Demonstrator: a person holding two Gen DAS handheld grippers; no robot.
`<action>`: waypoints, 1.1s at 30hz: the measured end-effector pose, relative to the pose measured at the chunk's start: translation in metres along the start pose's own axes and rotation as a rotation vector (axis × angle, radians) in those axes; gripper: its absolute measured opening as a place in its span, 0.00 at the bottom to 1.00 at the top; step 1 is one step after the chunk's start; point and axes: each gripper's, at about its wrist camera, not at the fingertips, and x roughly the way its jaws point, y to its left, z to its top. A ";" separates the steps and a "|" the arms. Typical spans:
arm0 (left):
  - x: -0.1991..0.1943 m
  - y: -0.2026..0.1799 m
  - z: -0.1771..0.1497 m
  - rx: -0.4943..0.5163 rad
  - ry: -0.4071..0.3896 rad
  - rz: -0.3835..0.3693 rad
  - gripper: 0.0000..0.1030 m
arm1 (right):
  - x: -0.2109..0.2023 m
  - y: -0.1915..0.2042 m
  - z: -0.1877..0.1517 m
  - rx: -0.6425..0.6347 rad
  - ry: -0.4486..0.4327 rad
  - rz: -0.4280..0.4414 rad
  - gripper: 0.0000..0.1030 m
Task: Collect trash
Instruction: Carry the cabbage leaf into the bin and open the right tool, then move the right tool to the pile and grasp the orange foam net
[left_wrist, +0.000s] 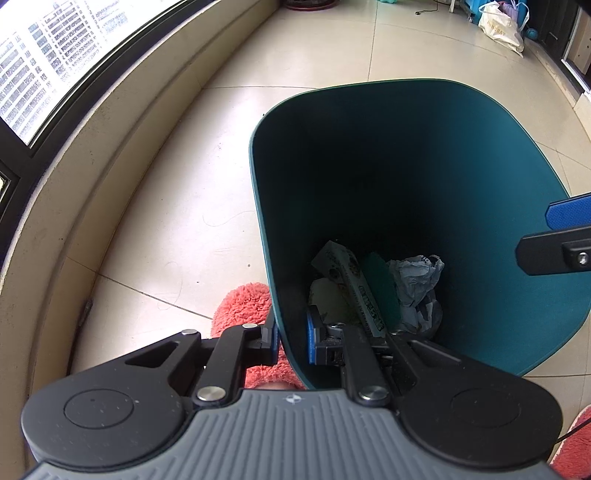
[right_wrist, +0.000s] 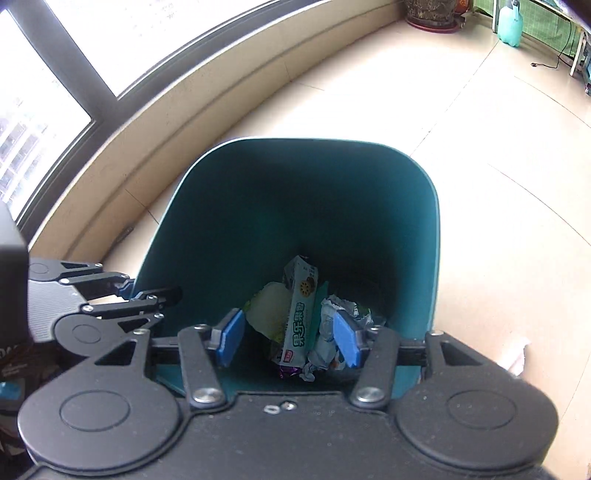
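- Okay, hidden stuff first: the floor of the teal bin (right_wrist: 280, 206) is mostly dark, and your right wrist view cuts off the lower end of the trash pile behind the gripper body.
- The right gripper (right_wrist: 290, 339) sits over the bin mouth with its jaws apart and nothing pinched; the trash seen between its blue pads (right_wrist: 233, 338) lies lower, down inside the bin.
- In the left wrist view only one finger of that gripper pokes in from the right edge; the rest is cut off.
- Your left gripper (left_wrist: 291, 341) is clamped tight on the near wall of the bin, one pad outside and one inside, rim running between them.
- Trash in the bin: a long snack wrapper (right_wrist: 301, 314), glossy, pale green with printed characters and a cookie picture; a crumpled wrapper (right_wrist: 327, 325) beside it, creased and shiny; a pale flat scrap (right_wrist: 267, 310) on the other side, material hard to tell.
- A small purple bit under the pile's lower end is too small to identify.
- Bin is smooth matte plastic, rounded-rectangle mouth, thin lighter rim.
- Fuzzy coral slipper (left_wrist: 243, 306) shows just beside the bin, partly hidden by the left gripper.
- Floor (left_wrist: 207, 177) is glossy cream tile; a curved beige ledge (left_wrist: 92, 155) runs under the window.
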 end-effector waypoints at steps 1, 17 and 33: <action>0.000 0.000 0.000 0.000 0.001 0.002 0.13 | -0.008 0.001 0.005 0.006 -0.012 0.002 0.54; 0.001 -0.010 0.000 0.012 0.006 0.043 0.13 | -0.051 -0.135 -0.056 0.302 -0.096 -0.127 0.67; 0.002 -0.012 0.001 0.011 0.014 0.063 0.13 | 0.035 -0.290 -0.152 0.652 0.050 -0.332 0.90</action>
